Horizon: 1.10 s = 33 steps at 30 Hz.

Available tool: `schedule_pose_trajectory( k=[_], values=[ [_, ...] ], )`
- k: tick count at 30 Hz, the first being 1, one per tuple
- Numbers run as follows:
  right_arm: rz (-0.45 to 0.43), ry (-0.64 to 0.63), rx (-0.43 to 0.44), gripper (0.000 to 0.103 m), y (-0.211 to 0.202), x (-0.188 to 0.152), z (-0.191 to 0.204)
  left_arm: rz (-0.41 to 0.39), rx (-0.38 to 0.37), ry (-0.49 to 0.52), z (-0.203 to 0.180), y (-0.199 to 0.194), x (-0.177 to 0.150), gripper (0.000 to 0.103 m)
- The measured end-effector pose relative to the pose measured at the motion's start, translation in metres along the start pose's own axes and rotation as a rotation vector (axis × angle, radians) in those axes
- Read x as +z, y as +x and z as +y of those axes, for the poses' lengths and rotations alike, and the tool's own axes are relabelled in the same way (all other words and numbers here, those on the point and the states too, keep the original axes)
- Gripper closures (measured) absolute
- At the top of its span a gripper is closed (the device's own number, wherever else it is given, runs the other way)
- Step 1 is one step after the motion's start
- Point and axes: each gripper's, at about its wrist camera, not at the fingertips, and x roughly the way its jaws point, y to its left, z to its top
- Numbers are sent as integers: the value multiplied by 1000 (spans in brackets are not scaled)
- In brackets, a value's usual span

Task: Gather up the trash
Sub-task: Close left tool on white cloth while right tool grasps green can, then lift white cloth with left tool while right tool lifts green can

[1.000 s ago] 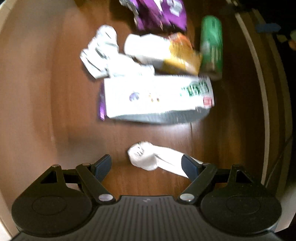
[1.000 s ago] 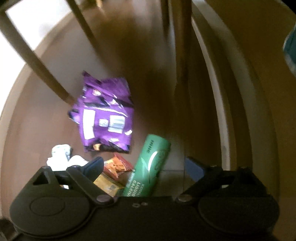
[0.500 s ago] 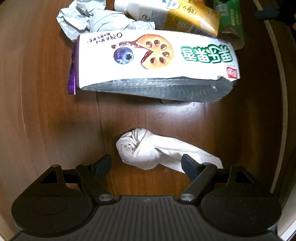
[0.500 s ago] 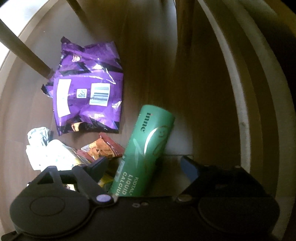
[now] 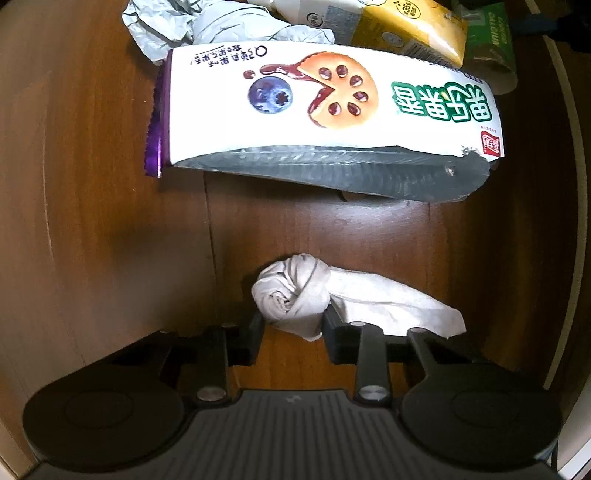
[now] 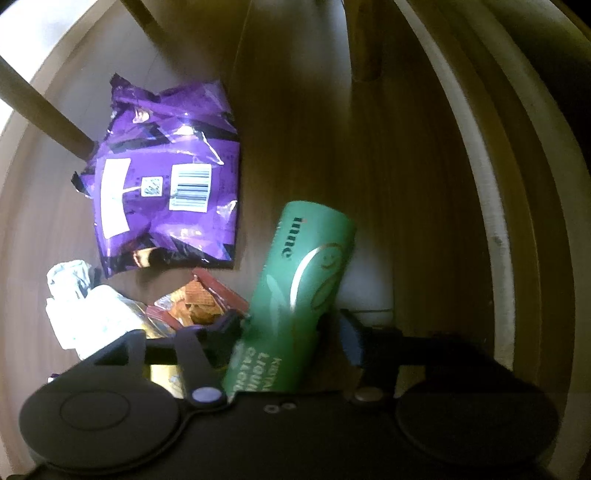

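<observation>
On a brown wooden floor, my left gripper (image 5: pixel 291 325) is shut on a twisted white tissue wad (image 5: pixel 295 291), whose tail trails right. Just beyond lies a white biscuit wrapper (image 5: pixel 332 110) with a blueberry picture, then crumpled grey paper (image 5: pixel 207 26), a yellow carton (image 5: pixel 406 26) and the green box's end (image 5: pixel 491 44). My right gripper (image 6: pixel 284 328) has closed on a green cardboard box (image 6: pixel 303 288) marked "inne", lying on the floor. A purple snack bag (image 6: pixel 166 184), an orange snack wrapper (image 6: pixel 199 302) and crumpled paper (image 6: pixel 74 288) lie to its left.
Wooden furniture legs (image 6: pixel 48 114) stand behind the purple bag, another (image 6: pixel 365 40) at the back. A pale skirting edge (image 6: pixel 480 184) runs along the right. Bare floor (image 5: pixel 74 221) stretches to the left of the tissue.
Both grippers moved in and closed: the left onto the tissue wad, the right onto the green box. Both views are nearer the trash.
</observation>
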Motion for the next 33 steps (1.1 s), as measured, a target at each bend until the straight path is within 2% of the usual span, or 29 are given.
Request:
schedule_pose_trajectory(
  k=[8, 12, 16, 19, 20, 22, 24, 25, 27, 29, 31, 33],
  values=[
    [-61, -3, 14, 57, -18, -3, -3, -13, 58, -1, 4, -7, 0, 76],
    [-80, 3, 30, 58, -39, -2, -3, -10, 40, -11, 6, -20, -1, 77],
    [-74, 20, 89, 60, -63, -3, -3, -11, 12, -54, 14, -38, -1, 77],
    [-70, 24, 109, 70, -82, -4, -2, -23, -19, -106, 23, -58, -3, 77],
    [-70, 33, 119, 99, -88, -3, -1, -28, -30, -120, 25, -65, -4, 77],
    [-63, 59, 137, 103, -101, -2, 0, -43, -45, -140, 30, -77, -6, 77],
    [-55, 19, 144, 103, -110, -1, 5, -59, -56, -158, 35, -87, -7, 77],
    [-33, -28, 131, 102, -108, -1, 10, -64, -57, -169, 37, -89, -8, 77],
    [10, -90, 113, 90, -100, 0, 13, -71, -59, -187, 35, -89, -6, 77],
    [83, -106, 137, 78, -87, 0, 11, -75, -54, -189, 33, -86, -5, 77],
    [143, -107, 133, 71, -73, -3, 10, -72, -54, -185, 29, -84, -13, 77],
    [150, -135, 79, 52, -63, -12, 10, -62, -56, -172, 26, -82, -17, 77]
  ],
)
